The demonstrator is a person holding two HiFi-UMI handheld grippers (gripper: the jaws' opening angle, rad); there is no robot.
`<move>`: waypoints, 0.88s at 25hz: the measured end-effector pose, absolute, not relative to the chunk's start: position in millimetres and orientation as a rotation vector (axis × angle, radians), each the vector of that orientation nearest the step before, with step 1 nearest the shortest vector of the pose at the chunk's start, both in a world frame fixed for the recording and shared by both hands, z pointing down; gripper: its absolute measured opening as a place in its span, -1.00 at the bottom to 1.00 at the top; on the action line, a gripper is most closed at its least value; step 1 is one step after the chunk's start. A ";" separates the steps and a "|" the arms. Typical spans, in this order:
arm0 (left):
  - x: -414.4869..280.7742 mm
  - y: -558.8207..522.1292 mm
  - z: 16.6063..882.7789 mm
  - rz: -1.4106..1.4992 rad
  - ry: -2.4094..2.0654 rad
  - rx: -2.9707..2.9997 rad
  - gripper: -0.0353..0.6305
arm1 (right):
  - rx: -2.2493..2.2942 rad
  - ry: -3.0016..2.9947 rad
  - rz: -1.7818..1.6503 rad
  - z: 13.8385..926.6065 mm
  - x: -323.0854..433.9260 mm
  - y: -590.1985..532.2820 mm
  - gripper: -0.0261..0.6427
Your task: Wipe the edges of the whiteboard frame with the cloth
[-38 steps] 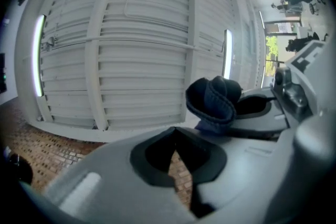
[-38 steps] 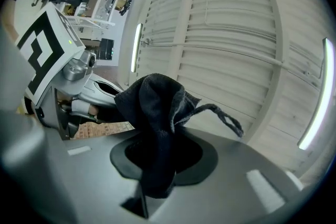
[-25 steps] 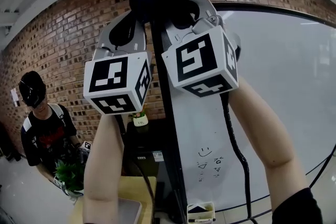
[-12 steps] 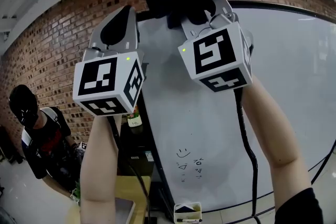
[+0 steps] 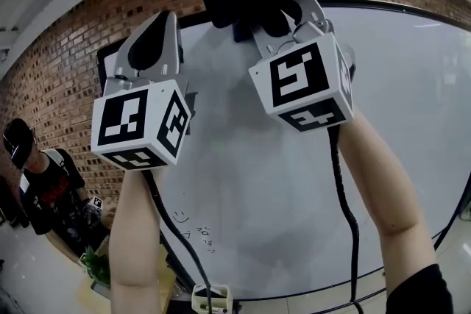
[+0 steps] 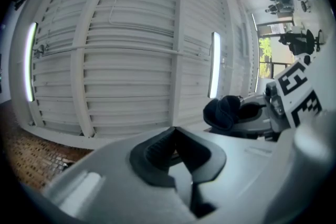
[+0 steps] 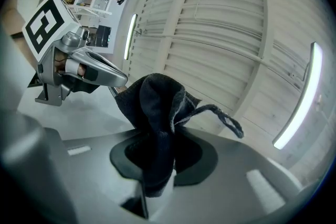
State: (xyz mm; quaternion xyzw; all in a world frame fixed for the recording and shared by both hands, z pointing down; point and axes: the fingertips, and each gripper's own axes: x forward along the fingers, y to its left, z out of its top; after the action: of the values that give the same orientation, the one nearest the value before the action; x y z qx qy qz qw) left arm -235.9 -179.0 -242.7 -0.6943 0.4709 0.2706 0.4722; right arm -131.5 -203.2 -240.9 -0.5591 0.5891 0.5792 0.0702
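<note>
A: Any containers in view?

B: One. A small white box (image 5: 211, 298) sits at the bottom edge of the whiteboard (image 5: 250, 180), well below the left gripper (image 5: 160, 22). Something dark lies in it, too small to name.

A: And the cloth?

B: The dark cloth (image 7: 157, 102) is pinched in the right gripper (image 7: 157, 139), whose jaws are clamped on its lower end. It is bunched into a thick wad. Its long axis runs along the jaws and points straight out past the tips. A thin loose strand trails off on the side away from the left gripper.

A: Where is it against the board?

B: In the head view the wad is up at the top edge of the whiteboard frame (image 5: 368, 6), toward its left part. I cannot tell if it touches.

A: The left gripper?

B: Its jaws are together with nothing between them. It is raised just beside the right gripper, in front of the board's face.
</note>
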 end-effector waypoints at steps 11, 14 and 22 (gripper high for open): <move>-123.1 -164.9 -233.2 0.674 1.113 -1.740 -0.88 | -1.779 1.747 1.745 -233.7 -4.0 -198.2 -0.69; -104.2 -165.1 -230.5 0.689 1.108 -1.768 -0.88 | -1.792 1.753 1.719 -234.0 17.8 -197.2 -0.69; -76.7 -164.4 -224.3 0.650 1.066 -1.768 -0.88 | -1.822 1.728 1.721 -230.7 30.4 -194.4 -0.69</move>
State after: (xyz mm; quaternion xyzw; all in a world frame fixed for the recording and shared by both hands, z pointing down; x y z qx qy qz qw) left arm -76.7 -164.4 -224.3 -0.7212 0.4350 0.2653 0.4692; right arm 30.4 -194.4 -230.7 -0.5977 0.5670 0.5647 0.0485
